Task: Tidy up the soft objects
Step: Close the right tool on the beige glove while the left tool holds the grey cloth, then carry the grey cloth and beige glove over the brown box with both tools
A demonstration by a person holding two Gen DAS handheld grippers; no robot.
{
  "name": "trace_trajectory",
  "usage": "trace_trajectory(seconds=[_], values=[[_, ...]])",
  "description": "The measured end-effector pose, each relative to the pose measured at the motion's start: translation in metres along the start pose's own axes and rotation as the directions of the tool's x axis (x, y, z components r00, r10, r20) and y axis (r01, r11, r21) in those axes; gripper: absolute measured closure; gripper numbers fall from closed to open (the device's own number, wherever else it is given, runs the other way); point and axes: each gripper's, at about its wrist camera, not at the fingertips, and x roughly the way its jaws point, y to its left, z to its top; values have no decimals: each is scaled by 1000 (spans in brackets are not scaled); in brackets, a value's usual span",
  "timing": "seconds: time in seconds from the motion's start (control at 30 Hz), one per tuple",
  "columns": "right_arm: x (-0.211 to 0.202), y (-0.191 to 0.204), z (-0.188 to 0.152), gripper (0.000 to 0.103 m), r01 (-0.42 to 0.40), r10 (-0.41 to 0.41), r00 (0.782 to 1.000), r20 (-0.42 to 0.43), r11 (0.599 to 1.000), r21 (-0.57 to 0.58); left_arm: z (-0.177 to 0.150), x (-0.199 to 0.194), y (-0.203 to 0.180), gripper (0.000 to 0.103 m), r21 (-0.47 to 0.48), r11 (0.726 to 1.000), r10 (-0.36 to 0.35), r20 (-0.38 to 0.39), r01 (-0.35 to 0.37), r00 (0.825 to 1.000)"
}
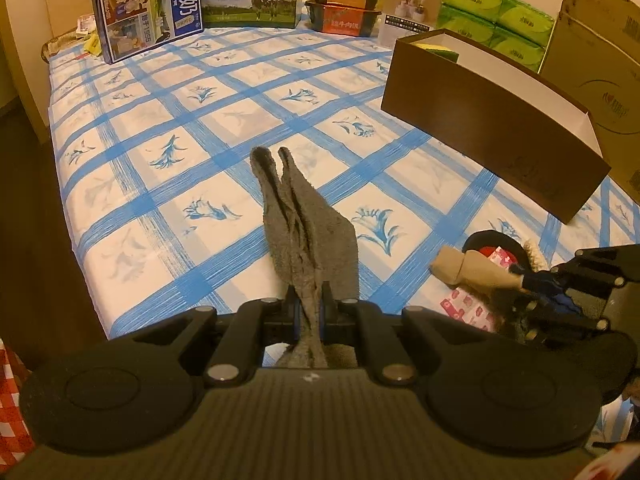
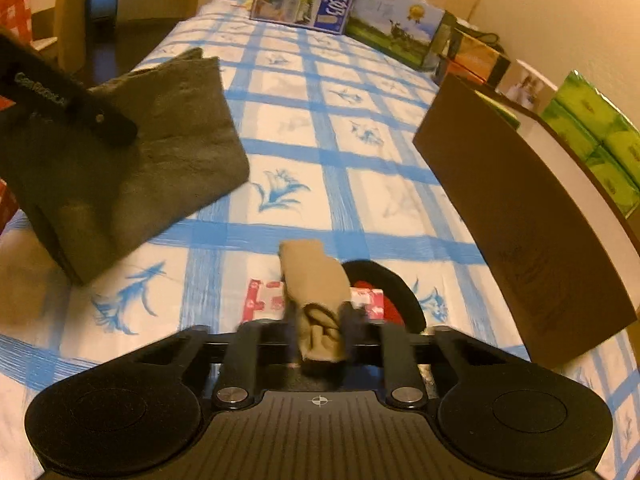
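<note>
My left gripper [image 1: 309, 306] is shut on a grey towel [image 1: 304, 224], which hangs folded from its jaws above the blue-checked tablecloth [image 1: 200, 120]. From the right wrist the same grey towel [image 2: 160, 152] shows at the left, lifted off the table. My right gripper [image 2: 320, 332] is shut on a rolled beige cloth [image 2: 316, 280], seen from the left wrist view as the beige cloth [image 1: 472, 266] at the lower right. Under it lie a pink patterned packet [image 2: 262, 296] and a black and red round item [image 2: 384, 280].
A dark brown open box [image 1: 492, 128] with a white inside stands at the right, something yellow and green in its far end. Milk cartons [image 1: 144, 12], food boxes [image 1: 344, 4] and green tissue packs [image 1: 492, 20] line the far edge. A cardboard box [image 1: 600, 60] stands far right.
</note>
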Motion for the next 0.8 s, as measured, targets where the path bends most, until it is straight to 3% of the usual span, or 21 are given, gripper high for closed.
trace_trajectory(seconds=[0.27, 0.57, 0.7, 0.8], values=[[-35, -38, 14, 94, -83, 50, 987, 150, 971, 223, 3, -6, -5, 96, 8, 1000, -12, 18, 12, 1000], [-76, -86, 19, 94, -217, 103, 963, 249, 842, 493, 13, -23, -13, 96, 38, 999, -24, 63, 21, 998], [-92, -104, 17, 94, -255, 103, 952, 288, 788, 560, 18, -32, -19, 96, 57, 998, -28, 82, 24, 996], [-104, -112, 18, 94, -262, 90, 947, 308, 771, 580, 22, -39, -24, 96, 73, 997, -35, 97, 28, 995]])
